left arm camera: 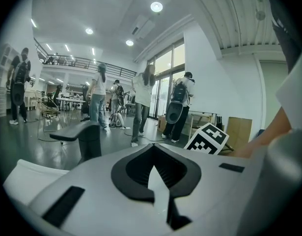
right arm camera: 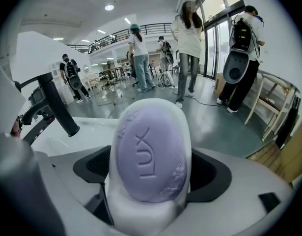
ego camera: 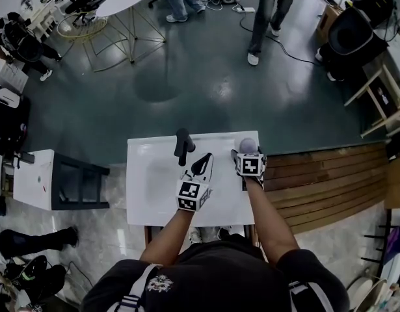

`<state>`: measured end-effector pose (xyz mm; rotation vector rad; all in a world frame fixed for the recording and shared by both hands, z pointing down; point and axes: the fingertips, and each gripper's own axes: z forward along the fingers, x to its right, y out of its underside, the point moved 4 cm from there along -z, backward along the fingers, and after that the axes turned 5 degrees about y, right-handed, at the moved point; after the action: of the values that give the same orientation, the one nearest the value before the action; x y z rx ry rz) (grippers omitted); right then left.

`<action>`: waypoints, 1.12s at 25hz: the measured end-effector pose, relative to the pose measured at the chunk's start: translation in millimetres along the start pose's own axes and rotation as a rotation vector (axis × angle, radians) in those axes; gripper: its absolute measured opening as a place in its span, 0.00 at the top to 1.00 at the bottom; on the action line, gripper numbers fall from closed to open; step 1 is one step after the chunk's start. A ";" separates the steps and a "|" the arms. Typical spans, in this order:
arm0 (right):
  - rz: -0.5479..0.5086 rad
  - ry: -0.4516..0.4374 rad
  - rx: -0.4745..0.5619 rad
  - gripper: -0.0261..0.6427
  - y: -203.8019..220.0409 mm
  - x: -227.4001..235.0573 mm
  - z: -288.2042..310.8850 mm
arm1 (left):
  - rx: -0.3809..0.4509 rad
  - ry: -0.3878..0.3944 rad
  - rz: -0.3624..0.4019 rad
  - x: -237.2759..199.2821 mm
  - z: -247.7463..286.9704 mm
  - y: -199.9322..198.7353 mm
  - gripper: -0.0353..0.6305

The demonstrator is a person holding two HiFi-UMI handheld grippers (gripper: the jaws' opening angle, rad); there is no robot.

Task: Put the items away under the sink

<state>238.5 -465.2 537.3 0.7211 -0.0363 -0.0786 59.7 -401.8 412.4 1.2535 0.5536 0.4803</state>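
In the head view a white sink unit point(ego camera: 142, 203) stands in front of me, with a black faucet point(ego camera: 183, 145) at its back. My right gripper point(ego camera: 247, 153) is over the sink's back right corner, shut on a purple bar of soap point(ego camera: 248, 145). The right gripper view shows the soap point(right arm camera: 150, 156), stamped LUX, standing upright between the jaws of my right gripper point(right arm camera: 151, 186). My left gripper point(ego camera: 203, 166) hovers above the basin just right of the faucet. In its own view my left gripper point(left arm camera: 155, 176) has its jaws together with nothing between them.
A wooden plank platform point(ego camera: 320, 181) adjoins the sink on the right. A black stool point(ego camera: 76, 181) and a white box point(ego camera: 34, 177) stand to the left. Several people point(ego camera: 268, 15) stand on the grey floor beyond, near a round white table point(ego camera: 125, 2).
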 end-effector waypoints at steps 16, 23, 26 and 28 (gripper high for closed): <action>-0.031 -0.034 0.075 0.26 -16.6 -7.1 -9.9 | -0.014 -0.004 -0.007 -8.0 -11.1 8.8 0.95; -0.040 -0.047 0.099 0.26 -18.7 -20.0 -39.5 | 0.003 0.003 -0.003 -5.4 -28.8 4.8 0.95; -0.034 -0.055 0.115 0.26 -12.6 -27.8 -55.2 | 0.008 0.020 0.010 -3.2 -40.9 4.3 0.95; -0.028 -0.057 0.125 0.26 -6.9 -33.8 -67.1 | 0.016 0.021 0.008 -2.5 -51.9 4.6 0.95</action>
<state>208.5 -423.3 482.1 0.8439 -0.0865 -0.1243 24.8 -363.5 406.0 1.2675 0.5713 0.4972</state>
